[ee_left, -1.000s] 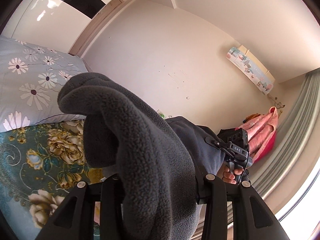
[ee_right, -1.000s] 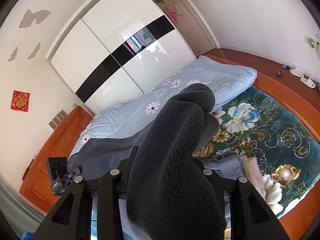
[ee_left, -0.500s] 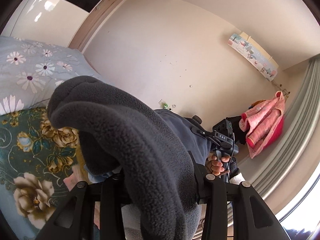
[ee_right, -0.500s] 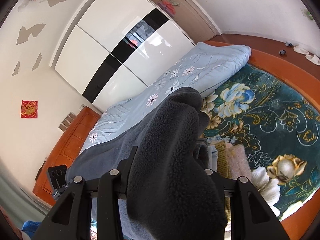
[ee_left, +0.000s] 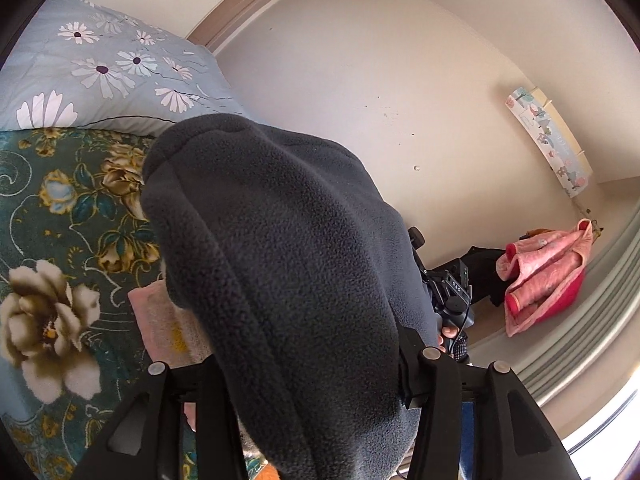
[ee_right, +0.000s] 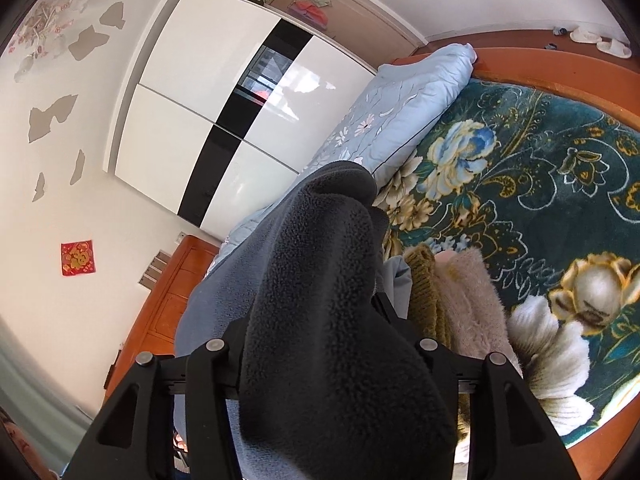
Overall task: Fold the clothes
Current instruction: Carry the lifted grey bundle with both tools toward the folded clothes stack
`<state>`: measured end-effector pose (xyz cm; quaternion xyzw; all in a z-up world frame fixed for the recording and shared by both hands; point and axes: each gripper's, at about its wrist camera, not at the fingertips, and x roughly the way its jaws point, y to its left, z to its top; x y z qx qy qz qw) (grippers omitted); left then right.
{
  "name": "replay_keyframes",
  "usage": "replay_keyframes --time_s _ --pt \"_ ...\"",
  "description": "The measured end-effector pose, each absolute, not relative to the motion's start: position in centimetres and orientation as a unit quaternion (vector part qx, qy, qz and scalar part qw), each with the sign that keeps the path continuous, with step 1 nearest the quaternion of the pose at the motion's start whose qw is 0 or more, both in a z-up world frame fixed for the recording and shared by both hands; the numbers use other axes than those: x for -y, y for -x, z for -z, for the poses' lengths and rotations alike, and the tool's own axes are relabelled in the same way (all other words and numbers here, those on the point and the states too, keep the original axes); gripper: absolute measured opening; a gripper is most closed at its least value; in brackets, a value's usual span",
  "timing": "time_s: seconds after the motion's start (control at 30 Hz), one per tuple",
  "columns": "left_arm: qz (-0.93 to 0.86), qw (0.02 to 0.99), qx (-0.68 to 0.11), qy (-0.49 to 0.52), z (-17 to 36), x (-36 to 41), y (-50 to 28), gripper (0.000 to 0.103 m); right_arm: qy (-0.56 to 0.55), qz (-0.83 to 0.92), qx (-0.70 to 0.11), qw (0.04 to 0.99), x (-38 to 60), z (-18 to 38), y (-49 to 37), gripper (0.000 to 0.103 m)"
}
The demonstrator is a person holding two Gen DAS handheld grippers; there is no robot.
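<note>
A dark grey fleece garment (ee_left: 280,248) hangs stretched between both grippers, low over the bed. My left gripper (ee_left: 316,360) has a thick bunch of it between its jaws, which are opening; the fleece hides the fingertips. A second bunch (ee_right: 328,280) fills my right gripper (ee_right: 320,340), whose jaws are also opening. Right beneath lies a stack of folded clothes: a pink piece (ee_left: 168,328), an olive knit (ee_right: 424,292) and a beige fluffy one (ee_right: 468,308). A hand on the right gripper's handle (ee_left: 454,304) shows past the fleece.
The green floral bedspread (ee_right: 540,160) covers the bed, with a pale blue flowered quilt (ee_right: 400,120) along its far side. A wooden bed frame (ee_right: 560,64), a wooden cabinet (ee_right: 172,300) and a white wardrobe (ee_right: 240,100) surround it. Pink clothing (ee_left: 540,280) hangs by the curtain.
Both grippers have come down with the fleece toward the bed, so the folded stack now sits close below. The jaws of both stand a little wider apart.
</note>
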<state>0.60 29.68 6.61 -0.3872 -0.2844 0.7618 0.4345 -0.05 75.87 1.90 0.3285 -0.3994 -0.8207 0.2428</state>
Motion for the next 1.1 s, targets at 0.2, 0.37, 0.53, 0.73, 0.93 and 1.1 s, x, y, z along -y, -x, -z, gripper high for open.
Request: replay_keyframes --time_s 0.2,0.37,0.53,0.73,0.93,1.1 --pt "-0.762 0.427 0.294 0.389 -7.3 -29.0 -0.7 0.057 -0.335 0.824 0.395 0.229 -75.5 -2.7 0.1 0.064" --pt "-0.78 0.397 0.293 0.386 -8.0 -28.1 -1.0 0.069 -0.336 0.831 0.389 0.212 -75.6 -3.7 -0.3 0.069" --pt "-0.788 0.367 0.324 0.373 -8.3 -25.6 -0.8 0.077 -0.325 0.841 0.395 0.176 -76.9 -4.2 -1.1 0.069" --pt "-0.83 0.271 0.323 0.366 -9.1 -21.2 -0.3 0.079 -0.31 0.865 0.382 0.102 -78.7 -6.1 -3.3 0.069" --pt "-0.864 0.236 0.277 0.349 -12.5 -19.8 -1.2 0.079 -0.294 0.901 0.319 0.014 -79.0 -10.0 -5.5 0.069" --pt "-0.887 0.26 0.178 0.338 -16.7 -24.7 -2.0 0.08 -0.295 0.929 0.222 0.04 -73.4 -14.1 -4.8 0.07"
